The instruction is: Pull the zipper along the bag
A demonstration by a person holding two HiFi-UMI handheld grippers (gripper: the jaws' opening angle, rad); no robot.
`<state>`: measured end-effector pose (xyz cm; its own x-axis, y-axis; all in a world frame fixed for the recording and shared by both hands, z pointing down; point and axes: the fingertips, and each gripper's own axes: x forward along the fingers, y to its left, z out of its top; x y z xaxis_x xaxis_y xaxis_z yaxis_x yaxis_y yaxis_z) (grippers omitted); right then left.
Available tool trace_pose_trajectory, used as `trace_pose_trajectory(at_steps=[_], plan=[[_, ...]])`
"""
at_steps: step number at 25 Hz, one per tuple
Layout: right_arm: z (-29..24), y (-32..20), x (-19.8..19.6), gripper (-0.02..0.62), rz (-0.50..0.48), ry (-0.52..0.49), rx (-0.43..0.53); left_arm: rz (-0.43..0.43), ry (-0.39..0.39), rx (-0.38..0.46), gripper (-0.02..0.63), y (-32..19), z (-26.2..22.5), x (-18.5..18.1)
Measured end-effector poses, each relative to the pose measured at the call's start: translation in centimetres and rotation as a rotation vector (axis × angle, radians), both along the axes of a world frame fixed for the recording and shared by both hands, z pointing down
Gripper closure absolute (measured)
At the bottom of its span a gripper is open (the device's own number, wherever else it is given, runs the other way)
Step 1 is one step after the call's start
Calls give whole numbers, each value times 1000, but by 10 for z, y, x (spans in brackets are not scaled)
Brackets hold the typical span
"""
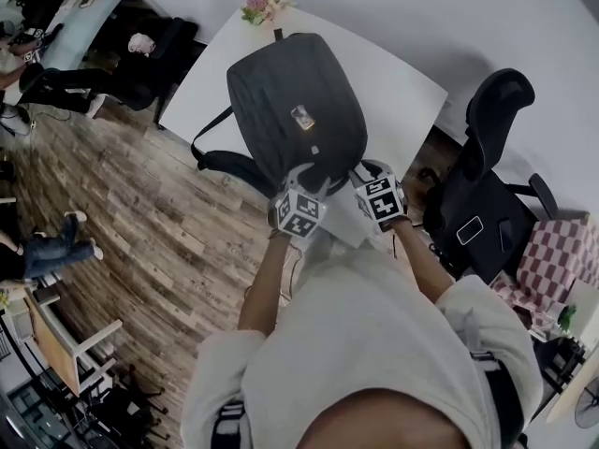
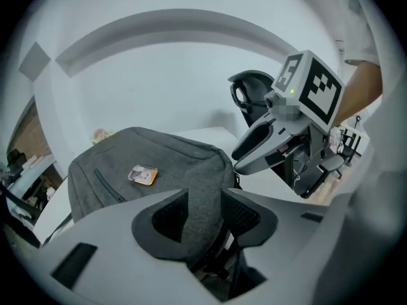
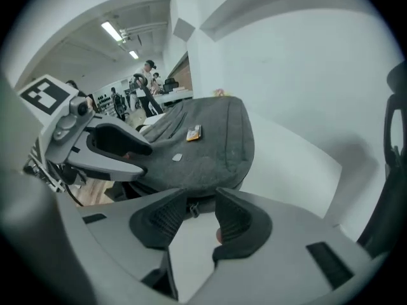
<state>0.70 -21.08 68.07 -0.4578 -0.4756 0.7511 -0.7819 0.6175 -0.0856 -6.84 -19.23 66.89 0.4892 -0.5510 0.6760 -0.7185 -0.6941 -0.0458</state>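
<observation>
A black office chair [image 1: 487, 157] stands close against the right side of the worktop [image 1: 393, 82], with a pink checked cloth [image 1: 562, 255] beyond it, and a small bunch of flowers [image 1: 262, 6] sits at the worktop's far edge. The two grippers are just beside each other at the near end of the bag [image 1: 295, 101], each crowding the other's view. The white worktop stands on a wooden floor [image 1: 140, 213] before a plain white wall [image 2: 159, 75]. The right gripper view shows an open office with strip lights [image 3: 114, 30] and people [image 3: 147, 75] well behind the bag. The bag is a dark grey backpack lying flat across the middle of the worktop. A small orange tag [image 1: 302, 118] lies on its upper face and a black strap [image 1: 211, 152] hangs off the left edge toward the floor. The left gripper [image 2: 203, 205] has its fingers [image 2: 162, 221] apart with a fold of the bag's grey fabric running between them; whether the pads touch that fold is hard to judge. The right gripper [image 3: 191, 211] also has its fingers [image 3: 238, 218] apart, at the bag's near edge, with what looks like the small zipper pull [image 3: 189, 207] hanging in the gap, not clamped.
</observation>
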Motion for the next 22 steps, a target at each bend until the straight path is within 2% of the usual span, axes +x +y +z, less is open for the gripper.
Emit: trace_pose_trajectory(at_steps=[6,13,22], plan=[[-45,-28,3,462,64,-84,139,-197,146,83,451,-23,-45,-31],[-116,-62,4,494,105,-149,314,-359,249,220,493,-49,-109,-76],[-187,-87,3,542,140,-239,473,-431,269,372,550,-67,-165,-106]])
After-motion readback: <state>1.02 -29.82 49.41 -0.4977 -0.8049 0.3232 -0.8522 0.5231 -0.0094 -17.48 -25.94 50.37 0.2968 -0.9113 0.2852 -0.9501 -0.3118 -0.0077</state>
